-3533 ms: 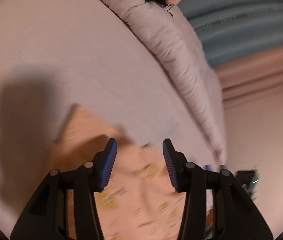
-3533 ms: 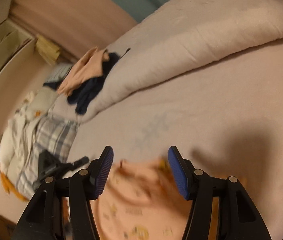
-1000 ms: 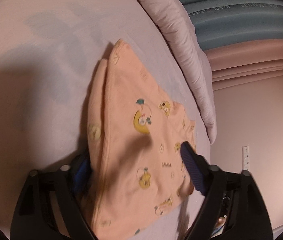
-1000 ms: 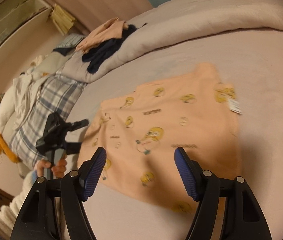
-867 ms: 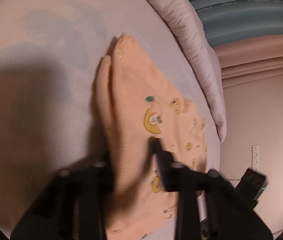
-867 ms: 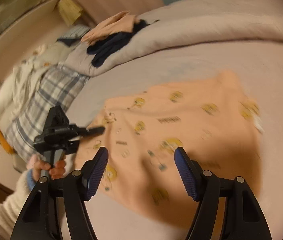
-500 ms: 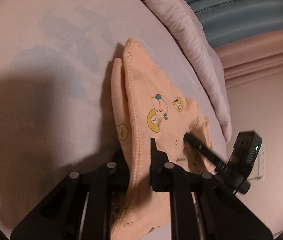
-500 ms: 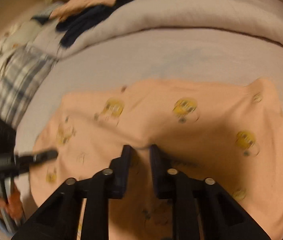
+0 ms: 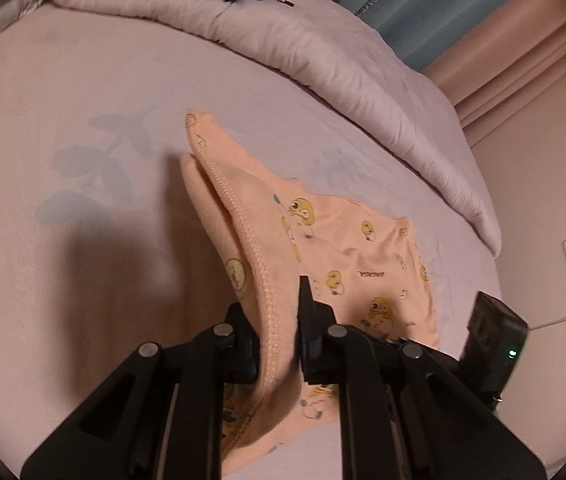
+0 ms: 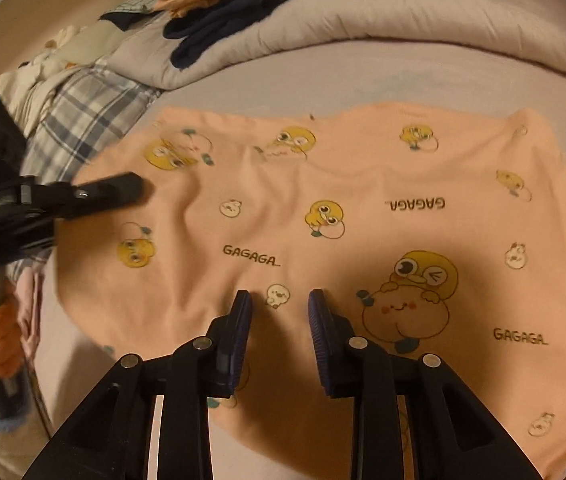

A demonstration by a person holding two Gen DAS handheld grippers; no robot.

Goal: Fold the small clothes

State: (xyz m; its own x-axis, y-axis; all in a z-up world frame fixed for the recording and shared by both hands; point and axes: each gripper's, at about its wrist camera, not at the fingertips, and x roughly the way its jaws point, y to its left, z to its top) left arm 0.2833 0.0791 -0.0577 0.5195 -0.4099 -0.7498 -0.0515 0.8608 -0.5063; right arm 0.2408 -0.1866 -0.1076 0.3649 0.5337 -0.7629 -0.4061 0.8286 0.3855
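A small peach garment [image 10: 323,208] with yellow duck prints and "GAGAGA" lettering lies spread on the pink bed sheet [image 10: 363,76]. In the left wrist view my left gripper [image 9: 279,320] is shut on the garment's stitched hem [image 9: 243,232] and lifts that edge off the sheet. The left gripper also shows at the left of the right wrist view [image 10: 95,192]. My right gripper [image 10: 279,308] hovers low over the middle of the garment, its jaws a little apart with nothing between them.
A rolled pale duvet [image 9: 323,52] runs along the far side of the bed, with dark blue and peach clothes [image 10: 227,12] piled on it. A plaid cloth [image 10: 83,116] lies at the bed's left end. The right gripper's body [image 9: 491,340] shows beside the garment.
My left gripper has closed on the garment's hem and raised it. My right gripper has come down close over the garment, its jaws narrowed and then parted slightly.
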